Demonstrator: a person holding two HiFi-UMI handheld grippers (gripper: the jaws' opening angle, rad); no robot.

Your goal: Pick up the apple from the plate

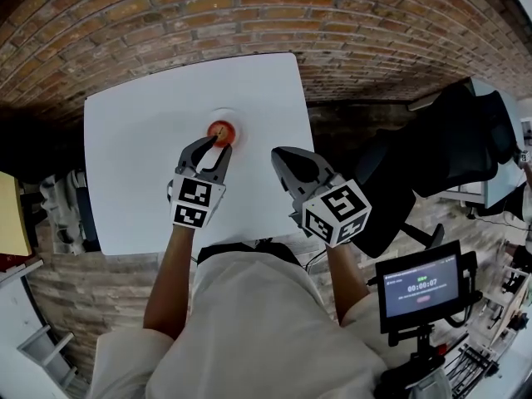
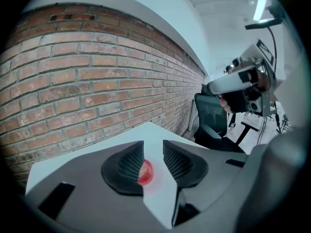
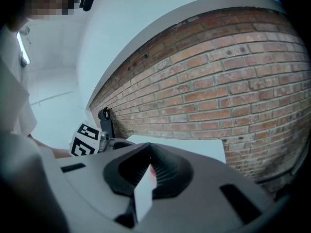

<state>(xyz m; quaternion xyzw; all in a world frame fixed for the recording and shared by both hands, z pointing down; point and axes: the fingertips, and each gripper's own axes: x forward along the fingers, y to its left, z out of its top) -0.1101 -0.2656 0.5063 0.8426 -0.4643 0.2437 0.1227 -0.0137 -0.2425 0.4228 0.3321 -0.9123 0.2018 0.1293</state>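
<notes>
- A person in a pale top is holding two grippers over a white table (image 1: 137,152) set against a brick wall (image 1: 249,15).
- The apple (image 1: 221,130), small and red, is sitting on a white plate (image 1: 223,113) near the table's middle, just above centre in the head view.
- The left gripper (image 1: 219,145) is reaching toward the fruit with its jaws narrowly apart and nothing clamped. Its tips are just short of the apple. In its own view the apple (image 2: 146,173) is showing through the gap, partly behind the left pad and untouched.
- The right gripper (image 1: 279,156) is hovering to the right of the plate, well clear of the apple. Its jaws are drawn together and holding nothing.
- Each gripper is carrying a marker cube with black-and-white square patterns (left cube (image 1: 198,204), right cube (image 1: 337,212)); they bear no readable words.
- At lower right of the head view a small screen (image 1: 422,288) on a stand is showing digits that appear to read 00:00:07. The smaller text below them is too fine to read.
- A black office chair (image 1: 453,144) is standing at the right edge.
</notes>
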